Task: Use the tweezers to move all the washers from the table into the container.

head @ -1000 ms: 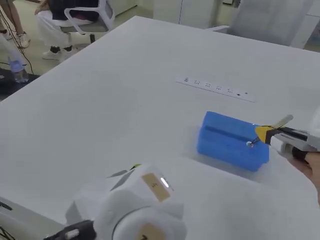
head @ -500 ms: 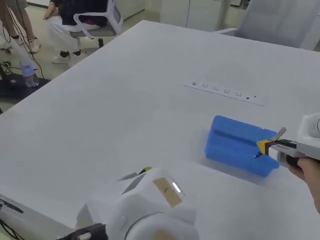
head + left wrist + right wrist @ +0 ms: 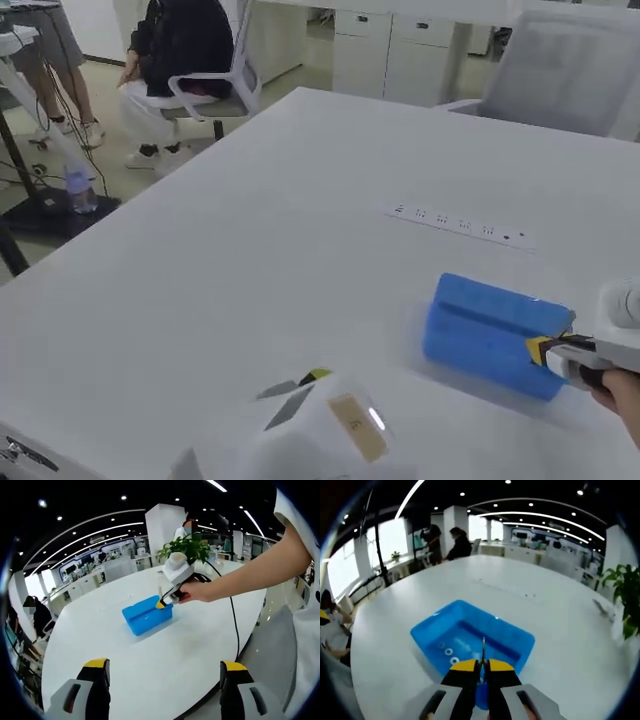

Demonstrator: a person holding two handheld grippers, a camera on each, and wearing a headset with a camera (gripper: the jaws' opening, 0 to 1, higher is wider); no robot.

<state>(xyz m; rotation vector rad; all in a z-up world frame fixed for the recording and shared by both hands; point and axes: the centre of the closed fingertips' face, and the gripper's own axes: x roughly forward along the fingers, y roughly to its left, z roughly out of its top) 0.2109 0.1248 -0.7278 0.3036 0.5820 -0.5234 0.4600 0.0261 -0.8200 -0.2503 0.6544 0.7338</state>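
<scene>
Right gripper (image 3: pixel 481 672), low centre of its view, is clenched on the tweezers (image 3: pixel 483 652), tips pointing forward over the container (image 3: pixel 521 637). Washers (image 3: pixel 449 651) lie inside it, just left of the tips. Left gripper (image 3: pixel 165 666) hangs released, farther off.

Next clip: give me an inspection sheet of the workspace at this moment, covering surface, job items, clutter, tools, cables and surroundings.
Surface: white table, smooth and flat.
Job's things: blue container, open on top; at least three washers lie inside it; tweezers point into it.
Clutter: socket strip on the table beyond the container.
Grippers: left tool open, holding nothing, over the table; right tool shut on the tweezers at the container's edge.
Cables: black cable runs from the right tool towards the table's edge.
Surroundings: seated person, water bottle on the floor, potted plant.
</scene>
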